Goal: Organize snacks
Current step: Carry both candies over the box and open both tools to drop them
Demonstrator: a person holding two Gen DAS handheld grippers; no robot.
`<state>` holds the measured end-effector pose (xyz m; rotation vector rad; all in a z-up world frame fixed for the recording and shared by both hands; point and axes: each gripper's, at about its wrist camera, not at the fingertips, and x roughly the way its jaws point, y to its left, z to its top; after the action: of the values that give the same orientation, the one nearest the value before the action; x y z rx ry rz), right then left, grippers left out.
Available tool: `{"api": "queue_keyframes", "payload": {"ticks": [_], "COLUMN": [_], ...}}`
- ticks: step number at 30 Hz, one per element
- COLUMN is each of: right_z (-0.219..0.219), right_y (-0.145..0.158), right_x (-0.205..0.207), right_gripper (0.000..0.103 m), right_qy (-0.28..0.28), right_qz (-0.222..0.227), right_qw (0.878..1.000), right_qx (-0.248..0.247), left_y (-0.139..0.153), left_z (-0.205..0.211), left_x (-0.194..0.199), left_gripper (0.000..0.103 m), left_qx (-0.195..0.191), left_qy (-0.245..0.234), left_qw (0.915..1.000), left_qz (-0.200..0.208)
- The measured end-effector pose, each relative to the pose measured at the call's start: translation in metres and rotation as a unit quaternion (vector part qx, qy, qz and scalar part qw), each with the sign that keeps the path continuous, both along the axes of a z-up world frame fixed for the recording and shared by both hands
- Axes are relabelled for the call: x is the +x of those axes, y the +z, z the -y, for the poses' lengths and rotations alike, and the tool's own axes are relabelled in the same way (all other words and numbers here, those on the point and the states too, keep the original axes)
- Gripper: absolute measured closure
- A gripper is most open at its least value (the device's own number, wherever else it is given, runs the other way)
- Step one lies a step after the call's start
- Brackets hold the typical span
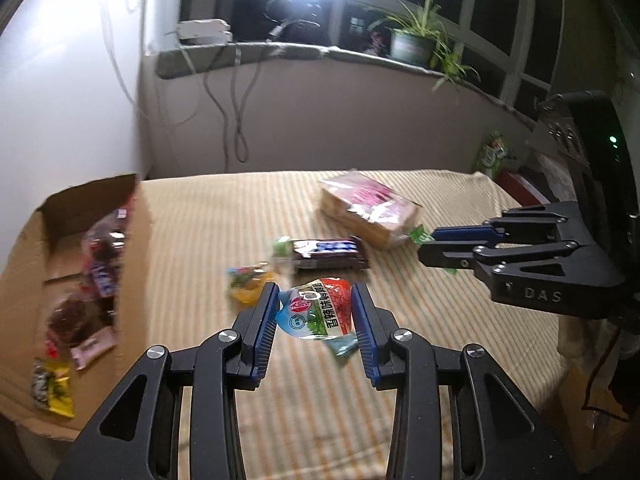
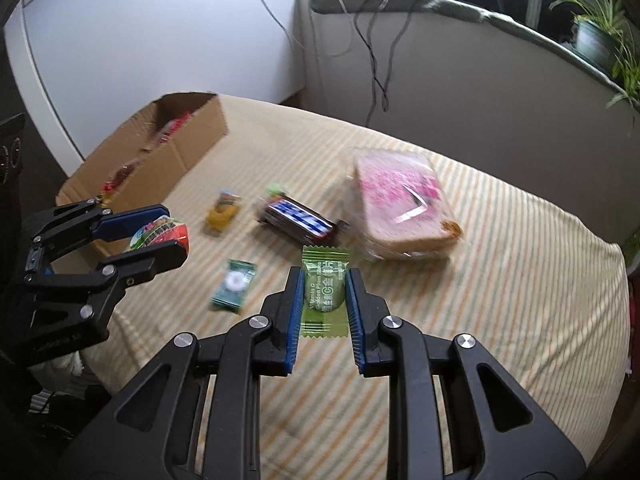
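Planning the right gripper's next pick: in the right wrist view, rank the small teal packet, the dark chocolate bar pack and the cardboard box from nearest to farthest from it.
From the right gripper, shut on the green candy:
1. Small teal packet, just left on the striped cloth.
2. Dark chocolate bar pack, ahead, slightly left.
3. Cardboard box, far left at the table's edge.

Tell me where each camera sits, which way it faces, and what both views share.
Left wrist: on the left gripper, looking along its fingers across the striped table; it holds a jelly cup, and the right gripper enters from the right.
Right wrist: on the right gripper, facing the cardboard box; it grips a green candy, and the left gripper shows at left.
Shared: box, bread pack, chocolate bar.
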<state>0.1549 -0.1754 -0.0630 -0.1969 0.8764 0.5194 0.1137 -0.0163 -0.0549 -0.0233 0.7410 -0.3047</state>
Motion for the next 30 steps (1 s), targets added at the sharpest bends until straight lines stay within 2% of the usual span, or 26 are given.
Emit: {"api": "queue_keyframes", "payload": {"ticks": [12, 30], "right_z": [-0.073, -0.187], "right_y": [0.022, 0.019], "right_x": [-0.016, -0.02], "right_gripper": [0.081, 0.081], "right_qy": [0.066, 0.155], "right_qz": [0.019, 0.017], "right_qw": [0.998, 0.988], "right_qx": [0.012, 0.009], "left_y": [0.01, 0.004], "left_z": [-0.079, -0.171], "left_x": [-0.014, -0.028], "left_gripper": [0.068, 0.068], "left_qx": [-0.001, 0.003], "left_qy": [0.082, 0.17], "left_qw": [0.9964, 0.9852], "left_qz": [0.019, 0.019]}}
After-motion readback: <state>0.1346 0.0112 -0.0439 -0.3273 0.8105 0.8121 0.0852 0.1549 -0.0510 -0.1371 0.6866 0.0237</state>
